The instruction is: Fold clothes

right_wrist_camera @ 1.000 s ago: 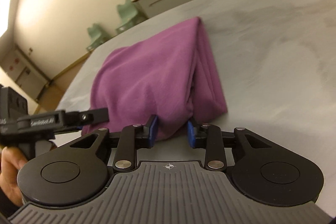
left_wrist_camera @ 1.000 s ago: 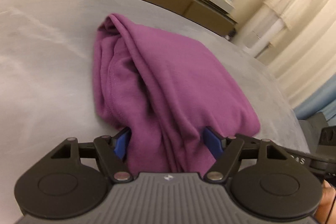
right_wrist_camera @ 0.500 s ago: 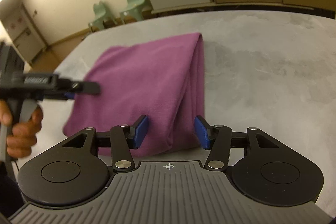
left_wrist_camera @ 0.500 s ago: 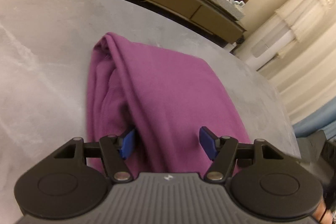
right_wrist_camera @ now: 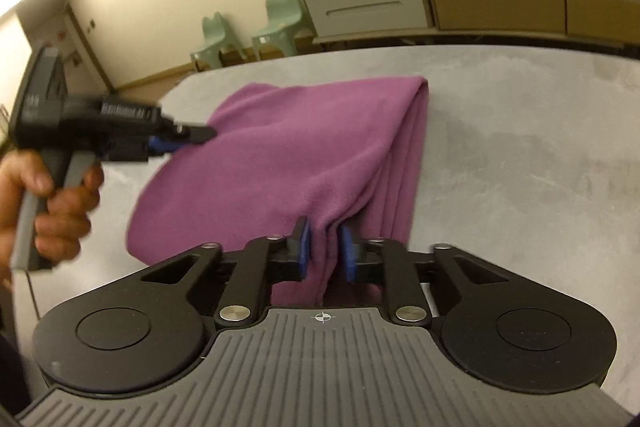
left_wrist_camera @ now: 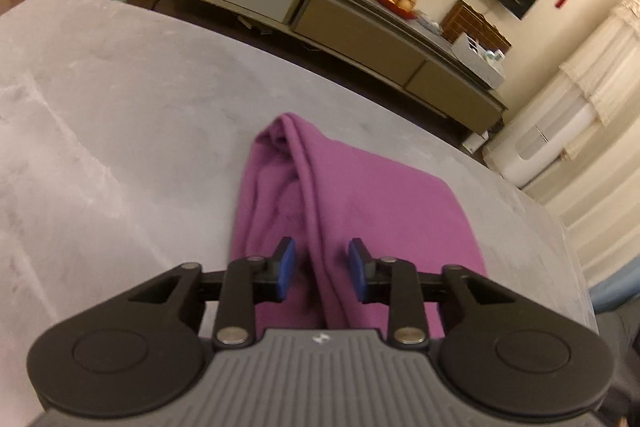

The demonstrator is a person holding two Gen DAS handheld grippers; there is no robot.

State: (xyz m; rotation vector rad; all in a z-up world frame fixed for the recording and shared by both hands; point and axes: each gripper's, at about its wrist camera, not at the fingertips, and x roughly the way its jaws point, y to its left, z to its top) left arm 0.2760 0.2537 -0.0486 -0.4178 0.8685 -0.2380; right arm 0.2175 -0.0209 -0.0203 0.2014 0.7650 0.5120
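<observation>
Because the purple cloth (right_wrist_camera: 304,163) lies folded on the grey table (right_wrist_camera: 520,155), each tool takes a near edge: the right gripper (right_wrist_camera: 323,251) closes on a bunched fold, the left gripper (left_wrist_camera: 322,269) narrows around a ridge, pads apparently not yet pressing.

Handheld grippers: appearance

Left gripper (left_wrist_camera: 322,269) and right gripper (right_wrist_camera: 323,251): black linkage arms, blue pads (right_wrist_camera: 303,241), silver pivot screws, round black discs, ribbed grey housing with small white crosshair mark; grey trigger handle.
</observation>
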